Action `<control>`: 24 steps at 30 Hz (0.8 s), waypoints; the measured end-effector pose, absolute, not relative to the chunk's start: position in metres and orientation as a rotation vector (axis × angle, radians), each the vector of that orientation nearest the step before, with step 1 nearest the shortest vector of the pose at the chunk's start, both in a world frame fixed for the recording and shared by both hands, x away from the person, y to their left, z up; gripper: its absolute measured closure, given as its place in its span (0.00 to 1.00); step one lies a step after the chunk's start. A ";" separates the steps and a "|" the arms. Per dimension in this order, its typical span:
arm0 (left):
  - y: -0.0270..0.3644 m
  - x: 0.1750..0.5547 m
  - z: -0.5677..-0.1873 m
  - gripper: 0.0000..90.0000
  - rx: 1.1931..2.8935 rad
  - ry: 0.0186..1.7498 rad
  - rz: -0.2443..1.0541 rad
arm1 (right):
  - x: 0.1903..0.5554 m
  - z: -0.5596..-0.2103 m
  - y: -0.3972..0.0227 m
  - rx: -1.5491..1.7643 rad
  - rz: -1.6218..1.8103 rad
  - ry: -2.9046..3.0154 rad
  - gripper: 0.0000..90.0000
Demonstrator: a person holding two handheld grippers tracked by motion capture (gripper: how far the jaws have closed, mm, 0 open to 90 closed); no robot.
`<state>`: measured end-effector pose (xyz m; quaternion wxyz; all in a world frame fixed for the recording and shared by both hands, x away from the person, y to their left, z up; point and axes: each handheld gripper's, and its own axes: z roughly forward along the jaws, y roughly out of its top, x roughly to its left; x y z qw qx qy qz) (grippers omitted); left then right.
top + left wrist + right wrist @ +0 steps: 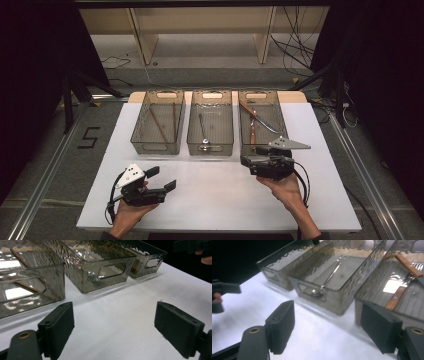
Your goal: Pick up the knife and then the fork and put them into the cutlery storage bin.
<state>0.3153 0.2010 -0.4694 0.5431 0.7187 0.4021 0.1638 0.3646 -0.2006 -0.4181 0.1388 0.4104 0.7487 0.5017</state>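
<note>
Three smoky clear bins stand in a row at the back of the white table (220, 200). The left bin (155, 148) holds brown chopsticks (160, 125), the middle bin (210, 148) a metal spoon (202, 130), and the right bin (281, 112) wooden-handled knives (253, 131). My left gripper (162, 178) rests low at the table's front left, open and empty (115, 322). My right gripper (248, 159) hovers just before the right bin's front wall, open with nothing between its jaws (328, 325). The spoon (329, 277) and a knife handle (395, 298) lie ahead of it.
White table surface stretches between the two grippers and in front of the bins. Dark floor, metal rails and stand legs flank the table. A wooden shelf frame (200, 30) and cables lie beyond the back edge.
</note>
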 end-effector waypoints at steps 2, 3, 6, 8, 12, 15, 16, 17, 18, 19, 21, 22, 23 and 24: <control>0.201 0.315 -0.470 0.18 1.707 0.955 0.386 | 0.357 -0.422 -0.202 1.173 1.465 2.167 0.31; 0.201 0.315 -0.469 0.18 1.708 0.955 0.386 | 0.353 -0.423 -0.203 1.170 1.478 2.166 0.31; 0.201 0.315 -0.469 0.18 1.715 0.950 0.385 | 0.343 -0.428 -0.204 1.141 1.478 2.169 0.31; 0.200 0.315 -0.469 0.18 1.715 0.949 0.382 | 0.337 -0.430 -0.206 1.129 1.491 2.166 0.31; 0.200 0.314 -0.469 0.18 1.717 0.946 0.377 | 0.327 -0.437 -0.210 1.118 1.505 2.167 0.30; 0.199 0.313 -0.469 0.18 1.724 0.939 0.372 | 0.321 -0.441 -0.213 1.105 1.508 2.169 0.29; 0.199 0.313 -0.469 0.18 1.724 0.938 0.369 | 0.320 -0.442 -0.214 1.103 1.516 2.166 0.29; 0.198 0.312 -0.469 0.18 1.724 0.936 0.368 | 0.319 -0.444 -0.216 1.102 1.521 2.159 0.29; 0.198 0.312 -0.469 0.18 1.729 0.934 0.365 | 0.317 -0.445 -0.217 1.110 1.524 2.156 0.28; 0.197 0.311 -0.469 0.18 1.729 0.933 0.364 | 0.316 -0.447 -0.218 1.112 1.526 2.157 0.27; 0.197 0.311 -0.469 0.18 1.736 0.925 0.363 | 0.313 -0.450 -0.221 1.117 1.522 2.148 0.26; 0.196 0.310 -0.469 0.18 1.738 0.923 0.362 | 0.311 -0.452 -0.223 1.116 1.526 2.144 0.26; 0.196 0.310 -0.469 0.18 1.741 0.922 0.361 | 0.310 -0.453 -0.225 1.115 1.528 2.140 0.26; 0.196 0.310 -0.469 0.18 1.742 0.920 0.360 | 0.309 -0.454 -0.226 1.118 1.532 2.137 0.26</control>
